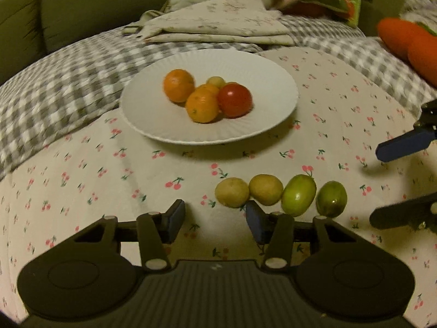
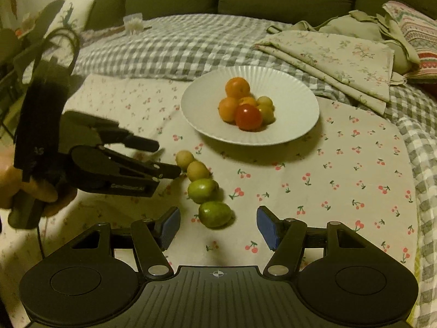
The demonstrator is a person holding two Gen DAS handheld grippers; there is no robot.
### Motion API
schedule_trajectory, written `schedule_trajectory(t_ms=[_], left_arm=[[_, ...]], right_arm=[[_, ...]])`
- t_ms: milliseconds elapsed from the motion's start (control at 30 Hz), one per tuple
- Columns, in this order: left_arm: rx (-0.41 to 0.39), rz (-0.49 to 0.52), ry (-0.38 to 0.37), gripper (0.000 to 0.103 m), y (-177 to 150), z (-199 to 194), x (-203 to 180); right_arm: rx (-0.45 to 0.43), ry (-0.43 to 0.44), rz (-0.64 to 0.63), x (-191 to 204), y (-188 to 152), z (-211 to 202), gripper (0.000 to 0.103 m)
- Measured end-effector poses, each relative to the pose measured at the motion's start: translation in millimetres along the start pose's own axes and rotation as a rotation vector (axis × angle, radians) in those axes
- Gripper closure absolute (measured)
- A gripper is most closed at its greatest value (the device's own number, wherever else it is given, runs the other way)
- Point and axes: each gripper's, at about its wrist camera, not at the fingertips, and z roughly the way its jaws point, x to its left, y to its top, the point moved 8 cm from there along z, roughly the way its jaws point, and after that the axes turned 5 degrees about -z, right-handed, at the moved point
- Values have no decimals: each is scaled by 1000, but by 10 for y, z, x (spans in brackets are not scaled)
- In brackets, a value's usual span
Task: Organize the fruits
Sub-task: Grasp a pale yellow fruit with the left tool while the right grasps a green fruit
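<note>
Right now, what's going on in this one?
A person is sorting fruit on a cherry-print cloth with two handheld grippers. Both the left gripper and the right gripper are open and hold nothing. Four fruits lie in a row on the cloth: two round yellow fruits and two oval green fruits. The ribbed white plate behind them holds orange citrus fruits, a red tomato and some small yellowish fruit. The left gripper sits beside the yellow end of the row.
</note>
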Motion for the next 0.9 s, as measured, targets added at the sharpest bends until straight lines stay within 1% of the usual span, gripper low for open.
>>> schedule_trajectory(t_ms=[133, 200, 333, 533, 567, 700, 833, 900], left_arm=[[-17, 44, -19, 55, 39, 43, -29], [-32, 57, -33, 58, 50, 52, -42], [-49, 78, -57, 60, 64, 73, -71], [-54, 85, -91, 75, 66, 80, -120], [-52, 83, -97, 77, 67, 79, -122], [-42, 49, -89, 77, 65, 63, -95], [-26, 4, -47, 77, 43, 8, -3], [-24, -32, -43, 77, 31, -43, 43]], right_arm=[[33, 1, -37, 46, -58, 77, 41], [46, 3, -57, 70, -78, 115, 41], [53, 10, -79, 105, -86, 177, 41], [56, 9, -84, 93, -66, 244, 43], [56, 9, -84, 91, -65, 251, 44], [55, 11, -82, 85, -54, 272, 44], [56, 12, -76, 68, -32, 332, 44], [58, 13, -77, 70, -24, 372, 45]])
